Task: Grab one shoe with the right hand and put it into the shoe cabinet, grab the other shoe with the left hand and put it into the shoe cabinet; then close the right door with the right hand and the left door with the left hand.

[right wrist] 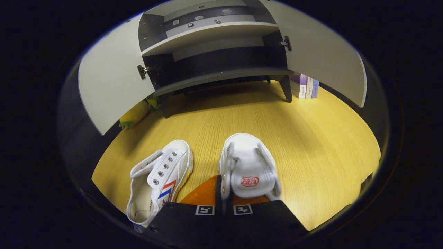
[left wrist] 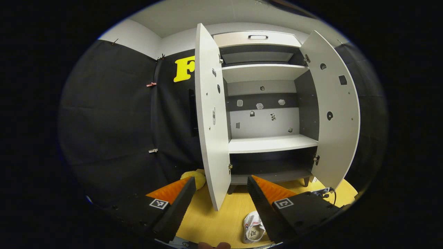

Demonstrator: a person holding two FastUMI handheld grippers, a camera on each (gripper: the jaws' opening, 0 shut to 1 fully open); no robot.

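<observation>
Left gripper view: left tongs (left wrist: pixel 221 193) spread wide, nothing between the fingers, held in front of the white-and-dark-grey wooden shoe cabinet (left wrist: pixel 266 143). Cabinet stands on the yellow wood-grain tabletop (left wrist: pixel 214 221). Left door (left wrist: pixel 211 114) and right door (left wrist: pixel 334 114) both swung open, shelves bare. One white canvas shoe (left wrist: pixel 252 228) lies on the tabletop in front of the cabinet, partly hidden behind the right-hand finger. Yellow plush toy (left wrist: pixel 197 178) sits just left of the cabinet base, behind the left door.

Right gripper view: right tongs (right wrist: pixel 223 193) nearly closed, both fingers pinching the side wall of a white canvas shoe with a red logo on the tongue (right wrist: pixel 249 169), in front of the cabinet. Second white canvas shoe with red-blue side stripes (right wrist: pixel 159 176) lies just left of it, apart, on the tabletop. Stack of purple-white books (right wrist: pixel 306 86) stands at the cabinet's right leg.
</observation>
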